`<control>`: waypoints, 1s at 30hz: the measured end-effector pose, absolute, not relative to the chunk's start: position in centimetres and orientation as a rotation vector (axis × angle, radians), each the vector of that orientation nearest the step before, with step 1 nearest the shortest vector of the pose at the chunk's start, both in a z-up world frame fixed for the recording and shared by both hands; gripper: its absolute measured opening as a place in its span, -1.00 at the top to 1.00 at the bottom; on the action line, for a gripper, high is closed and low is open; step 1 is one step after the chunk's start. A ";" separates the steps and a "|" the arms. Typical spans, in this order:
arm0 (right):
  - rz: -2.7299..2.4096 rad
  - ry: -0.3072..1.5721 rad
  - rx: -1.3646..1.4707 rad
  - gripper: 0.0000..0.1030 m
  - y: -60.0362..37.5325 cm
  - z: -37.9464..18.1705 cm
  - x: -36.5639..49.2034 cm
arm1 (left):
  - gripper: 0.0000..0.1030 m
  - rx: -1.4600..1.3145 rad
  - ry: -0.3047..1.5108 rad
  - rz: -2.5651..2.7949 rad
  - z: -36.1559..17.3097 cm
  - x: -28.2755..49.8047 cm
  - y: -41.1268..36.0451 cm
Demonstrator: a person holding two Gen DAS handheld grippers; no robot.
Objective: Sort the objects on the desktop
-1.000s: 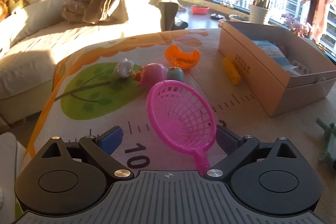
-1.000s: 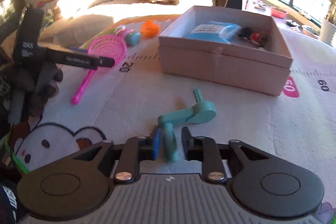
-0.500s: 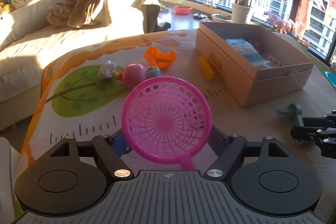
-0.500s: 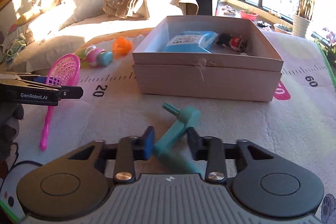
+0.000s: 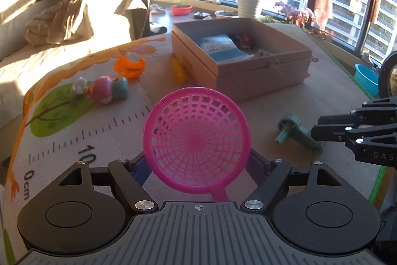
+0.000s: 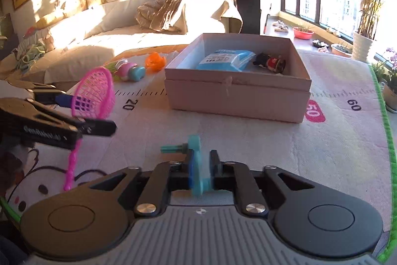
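Here, the play mat point(image 6: 248, 138) on the table had black ruler marks and the numbers "20", "50" and "60" on it, and in the left wrist view it read "0cm" and "10". The side of the left claw point(image 6: 99, 127) had small white letters, too blurry to read. The side of the right claw point(image 5: 316, 133) showed "DAS", cut off at the edge.

The open pinkish cardboard box point(image 6: 235, 96) sat on the mat. Inside it lay a blue plastic packet point(image 6: 224, 60) with small writing that could not be read, and a little black and red toy figure point(image 6: 270, 61) beside the packet.

The left claw was closed on the round pink plastic net scoop point(image 5: 196, 138) and held it up off the mat, with the net standing up and the thin handle hanging down. The right claw point(image 6: 201, 165) was pinched shut on the teal plastic crank toy point(image 6: 194, 160), which was held in front of the box.

A pink and blue toy point(image 5: 109, 88), an orange plastic piece point(image 5: 129, 66) and a small yellow toy point(image 5: 178, 70) lay on the mat to the left of the box.
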State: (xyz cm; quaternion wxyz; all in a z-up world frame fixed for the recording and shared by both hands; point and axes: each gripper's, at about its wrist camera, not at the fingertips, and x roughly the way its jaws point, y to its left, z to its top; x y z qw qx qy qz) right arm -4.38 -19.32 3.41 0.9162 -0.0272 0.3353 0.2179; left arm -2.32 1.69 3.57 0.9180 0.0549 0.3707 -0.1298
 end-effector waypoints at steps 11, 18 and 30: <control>0.392 0.694 -0.047 -0.41 -18.3 0.8 -2.2 | -0.88 0.118 0.808 -0.268 1.0 -3.4 1.5; 0.428 0.724 -0.034 -1.00 -18.0 0.4 -1.5 | -0.94 -0.035 0.746 -0.346 3.0 -2.9 4.1; 0.408 0.727 -0.089 -1.00 -17.1 0.1 -1.8 | -0.98 -0.099 0.752 0.054 2.9 11.7 9.7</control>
